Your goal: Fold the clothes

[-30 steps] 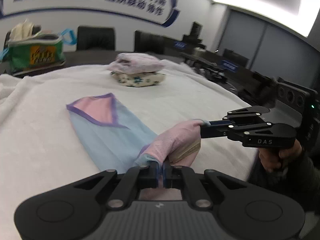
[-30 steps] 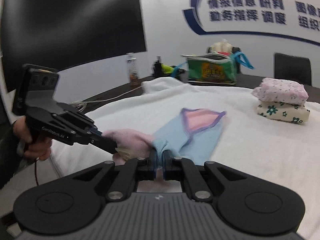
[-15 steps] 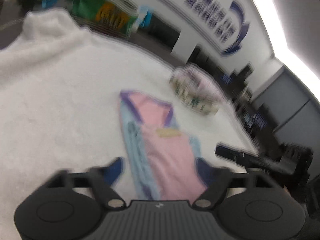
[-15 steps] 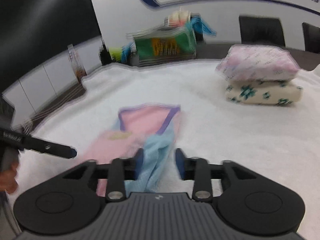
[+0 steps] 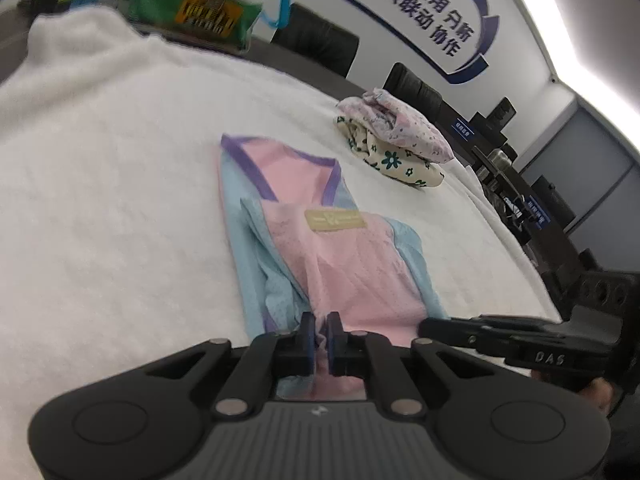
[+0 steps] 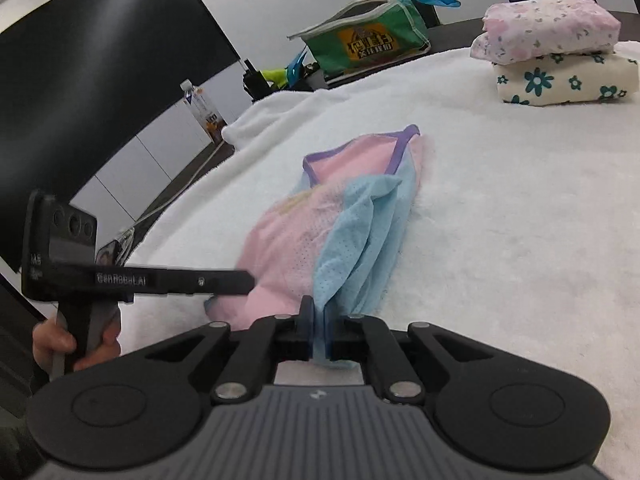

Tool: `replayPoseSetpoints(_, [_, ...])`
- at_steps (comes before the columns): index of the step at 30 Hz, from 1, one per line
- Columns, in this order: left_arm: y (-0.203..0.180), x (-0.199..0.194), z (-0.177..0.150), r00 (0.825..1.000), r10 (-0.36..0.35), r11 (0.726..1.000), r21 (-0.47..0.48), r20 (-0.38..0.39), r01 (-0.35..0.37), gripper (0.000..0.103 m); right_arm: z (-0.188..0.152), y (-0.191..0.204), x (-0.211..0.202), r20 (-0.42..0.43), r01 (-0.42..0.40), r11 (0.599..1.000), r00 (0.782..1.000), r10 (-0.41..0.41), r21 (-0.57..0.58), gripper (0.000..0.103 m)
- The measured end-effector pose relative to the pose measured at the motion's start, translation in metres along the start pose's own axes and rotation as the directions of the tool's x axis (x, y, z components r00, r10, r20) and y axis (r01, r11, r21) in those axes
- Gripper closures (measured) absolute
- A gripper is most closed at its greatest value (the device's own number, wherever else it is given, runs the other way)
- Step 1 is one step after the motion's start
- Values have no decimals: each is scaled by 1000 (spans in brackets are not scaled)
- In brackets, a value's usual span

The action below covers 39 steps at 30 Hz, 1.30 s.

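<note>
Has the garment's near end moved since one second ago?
Yes. The garment near end was folded away from the camera, toward the folded stack, and now covers its middle.

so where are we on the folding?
Done: two folded items stacked at the far side, pink floral piece on the flower-print one. In hand: both the left claw and right claw are shut on the near end of the pink-and-blue garment, already partly folded. Left: finish folding, probably stack it.

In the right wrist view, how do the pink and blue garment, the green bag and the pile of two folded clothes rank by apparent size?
1. pink and blue garment, clearly largest, though nearest the camera.
2 and 3. green bag and pile of folded clothes: they look alike, and the frame edge cuts the pile, so I do not rank them.
</note>
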<state>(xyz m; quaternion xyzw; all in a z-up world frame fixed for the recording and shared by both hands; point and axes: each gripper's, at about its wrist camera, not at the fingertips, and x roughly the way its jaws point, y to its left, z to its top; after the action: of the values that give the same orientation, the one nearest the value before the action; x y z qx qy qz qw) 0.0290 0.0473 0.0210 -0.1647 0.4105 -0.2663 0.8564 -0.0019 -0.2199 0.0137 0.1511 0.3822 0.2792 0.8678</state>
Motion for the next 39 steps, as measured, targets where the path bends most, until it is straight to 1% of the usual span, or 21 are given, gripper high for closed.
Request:
replayPoseSetpoints(1, [1, -1, 3, 1000, 11, 1000, -14, 2, -11, 85, 0, 2, -2, 3, 10, 1000, 1000, -10, -11, 96])
replayPoseSetpoints(2, [2, -3, 7, 1000, 21, 999, -28, 3, -21, 69, 3, 1, -2, -1, 15, 1000, 1000, -15, -15, 90])
replayPoseSetpoints(3, [3, -4, 13, 1000, 25, 999, -33, -5, -26, 62, 5, 1, -2, -5, 21, 1000, 1000, -21, -18, 85])
replayPoseSetpoints(5, [1, -8, 25, 999, 31, 999, -21, 19, -30, 43, 14, 2, -9, 48, 50, 998, 998, -49, -30, 52])
replayPoseSetpoints(7, [2, 2, 37, 998, 48, 998, -47, 29, -47, 43, 26, -1, -9, 109, 64, 997, 992, -58, -49, 49])
replayPoseSetpoints(9, [5, 17, 45, 998, 68, 994, -87, 13, -67, 58, 44, -14, 4, 113, 69, 998, 991, -69, -1, 53])
replayPoseSetpoints(10, [7, 22, 43, 998, 63, 993, -102, -7, -64, 84, 51, -20, 14, 100, 71, 997, 992, -72, 22, 67])
replayPoseSetpoints(11, [9, 27, 41, 998, 58, 991, -118, -26, -61, 94, 57, -25, 25, 71, 66, 997, 995, -68, 30, 83])
replayPoseSetpoints(13, [13, 26, 35, 998, 47, 988, -148, -34, -51, 97, 59, -27, 36, 33, 62, 997, 997, -63, 41, 99])
replayPoseSetpoints(14, [12, 20, 32, 999, 48, 988, -143, -25, -51, 100, 60, -28, 41, 15, 60, 997, 998, -60, 46, 101])
replayPoseSetpoints(17, [15, 12, 24, 998, 57, 986, -154, -2, -56, 98, 54, -23, 35, 33, 20, 999, 999, -21, 34, 101])
replayPoseSetpoints(19, [16, 8, 19, 998, 56, 986, -158, 12, -54, 86, 52, -22, 42, 34, 101, 995, 994, -101, 12, 101])
replayPoseSetpoints(21, [16, 0, 14, 998, 46, 988, -152, 33, -41, 85, 50, -27, 46, 25, 135, 991, 990, -135, 21, 98])
replayPoseSetpoints(24, [11, -13, 4, 995, 34, 993, -115, 89, -23, 50, 44, -17, 20, 97, 140, 990, 986, -137, -32, 87])
replayPoseSetpoints(25, [6, -18, -2, 992, 26, 997, -79, 122, -17, 37, 42, -14, 12, 121, 143, 989, 983, -136, -49, 77])
replayPoseSetpoints(26, [2, -20, -7, 990, 13, 999, -43, 138, -7, 34, 37, -10, 2, 138, 126, 989, 984, -115, -75, 69])
replayPoseSetpoints(30, [-5, -18, -18, 993, -6, 1000, 30, 116, 3, 45, 12, 0, -19, 114, 46, 983, 993, -27, -176, 62])
replayPoseSetpoints(31, [-5, -19, -19, 994, -11, 999, 42, 112, 6, 68, 4, 2, -19, 92, 40, 978, 995, -21, -206, 62])
replayPoseSetpoints(32, [-4, -19, -20, 994, -16, 999, 54, 109, 10, 99, -4, 3, -19, 71, 33, 971, 997, -16, -236, 59])
replayPoseSetpoints(37, [-4, -23, -26, 995, -39, 993, 112, 88, 29, 94, -31, 6, -19, 52, 35, 937, 998, -18, -349, 54])
replayPoseSetpoints(39, [-4, -25, -28, 996, -48, 990, 135, 80, 36, 70, -33, 9, -18, 58, 36, 924, 998, -15, -380, 54])
